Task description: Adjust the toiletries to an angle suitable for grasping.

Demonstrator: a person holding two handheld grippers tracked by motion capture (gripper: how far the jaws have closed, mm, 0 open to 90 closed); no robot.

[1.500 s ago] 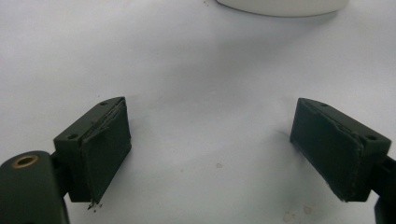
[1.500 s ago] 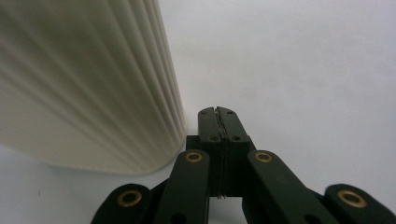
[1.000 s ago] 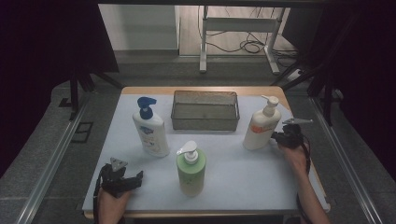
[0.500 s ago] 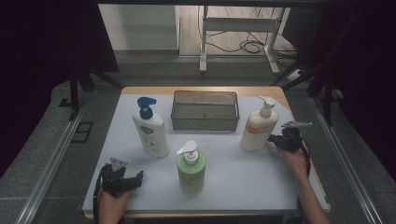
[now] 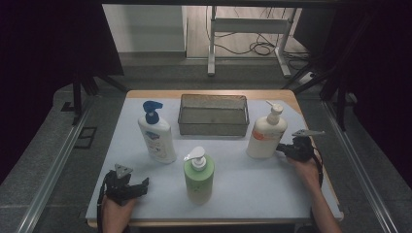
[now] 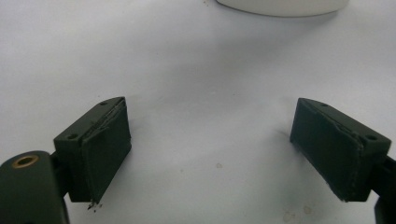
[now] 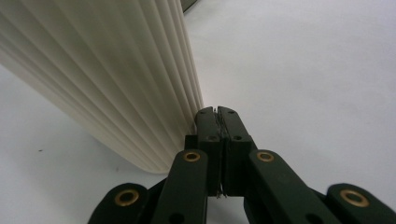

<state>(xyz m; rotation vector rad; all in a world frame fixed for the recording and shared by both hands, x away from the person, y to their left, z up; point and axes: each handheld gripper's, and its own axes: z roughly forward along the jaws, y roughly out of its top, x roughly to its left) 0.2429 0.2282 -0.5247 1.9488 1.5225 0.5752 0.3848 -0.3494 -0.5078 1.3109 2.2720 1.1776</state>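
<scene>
A cream ribbed pump bottle stands upright at the right of the white table. My right gripper is shut with nothing between its jaws, and its closed tips touch the bottle's ribbed side low down. My left gripper rests near the front left edge, open and empty, with bare tabletop between its pads. A white bottle with a blue pump stands at the left. A green bottle with a white pump stands front centre.
A grey wire-mesh basket sits at the back centre of the table. Beyond the table are a metal stand and cables on the floor. A white rounded base shows at the top of the left gripper view.
The right gripper and the cream bottle have shifted slightly left and toward the front. The left gripper has stayed in place.
</scene>
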